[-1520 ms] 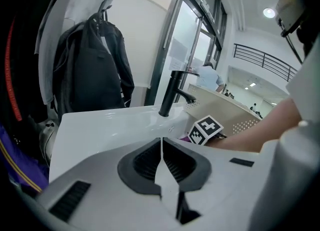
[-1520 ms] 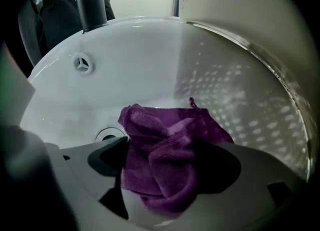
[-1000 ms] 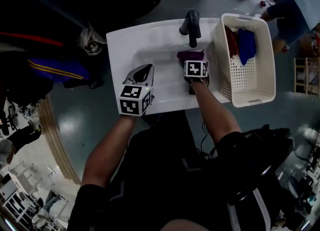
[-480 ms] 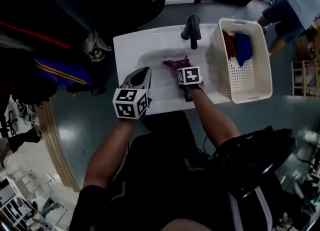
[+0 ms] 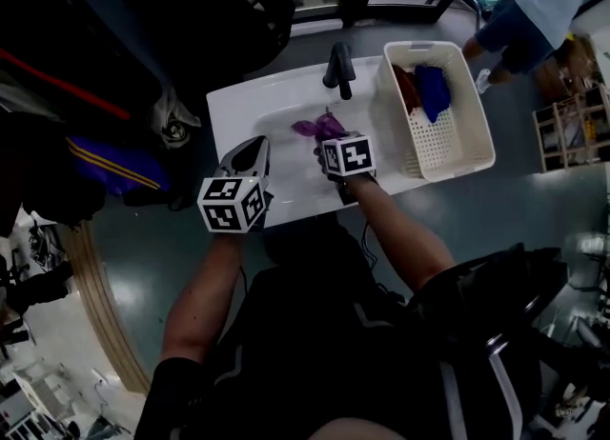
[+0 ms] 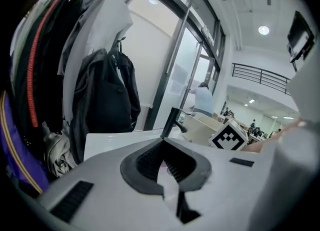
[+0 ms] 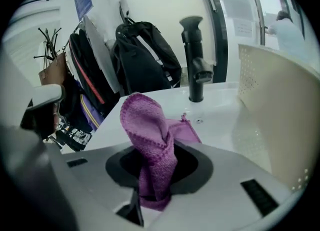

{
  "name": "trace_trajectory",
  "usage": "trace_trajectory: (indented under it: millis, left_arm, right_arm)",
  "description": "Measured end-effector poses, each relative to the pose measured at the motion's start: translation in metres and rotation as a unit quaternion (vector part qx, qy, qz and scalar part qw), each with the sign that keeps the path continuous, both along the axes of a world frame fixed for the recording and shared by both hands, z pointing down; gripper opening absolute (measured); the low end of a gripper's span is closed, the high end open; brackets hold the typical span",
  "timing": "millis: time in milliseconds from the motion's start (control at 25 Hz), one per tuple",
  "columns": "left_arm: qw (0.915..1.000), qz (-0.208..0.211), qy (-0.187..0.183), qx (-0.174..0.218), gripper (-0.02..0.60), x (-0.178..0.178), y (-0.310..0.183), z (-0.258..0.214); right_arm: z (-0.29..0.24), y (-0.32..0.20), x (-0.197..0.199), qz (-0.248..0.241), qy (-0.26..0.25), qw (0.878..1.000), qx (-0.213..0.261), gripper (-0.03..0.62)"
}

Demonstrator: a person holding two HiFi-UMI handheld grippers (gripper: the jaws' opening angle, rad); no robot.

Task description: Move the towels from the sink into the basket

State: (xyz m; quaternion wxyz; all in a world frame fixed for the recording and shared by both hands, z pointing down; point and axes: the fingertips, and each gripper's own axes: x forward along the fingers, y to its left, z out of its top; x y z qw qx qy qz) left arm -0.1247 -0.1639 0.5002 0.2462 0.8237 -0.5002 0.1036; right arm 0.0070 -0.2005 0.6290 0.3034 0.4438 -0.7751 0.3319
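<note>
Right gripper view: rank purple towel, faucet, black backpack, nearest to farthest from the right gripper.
1. purple towel: pinched in the right gripper, whose jaws have just been closing on it.
2. faucet: upright at the back of the sink, ahead and a little right.
3. black backpack: hanging beyond the sink, back left of the faucet.

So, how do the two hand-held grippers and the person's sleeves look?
The left hand-held gripper and right hand-held gripper are light grey with dark ribbed pads; each carries a white cube with black square markers. The sleeves are short and black.
</note>
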Motion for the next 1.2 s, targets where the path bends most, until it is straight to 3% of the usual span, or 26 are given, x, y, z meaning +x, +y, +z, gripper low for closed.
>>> trace_trajectory:
  millis: [520,880,1080,1200]
  left_arm:
    - [0.9955,0.056,0.023,0.073,0.005,0.025,0.015,-0.072]
    - [0.9882,0.097,0.015,0.117,0.005,0.046,0.027,-0.108]
    - [0.9843,0.105,-0.013,0.142,0.005,0.054,0.032,-0.124]
    - [0.9824,0.12,-0.009,0.143,0.005,0.064,0.035,-0.128]
  right_arm:
    - [-0.119,0.033,0.004,-0.003,-0.057,0.994,0.095,0.112]
    - [-0.191,0.058,0.021,0.011,-0.101,0.984,0.149,0.11]
    - [-0.237,0.062,0.047,0.039,-0.117,0.972,0.198,0.11]
    - [-0.257,0.058,0.075,0.06,-0.112,0.966,0.226,0.11]
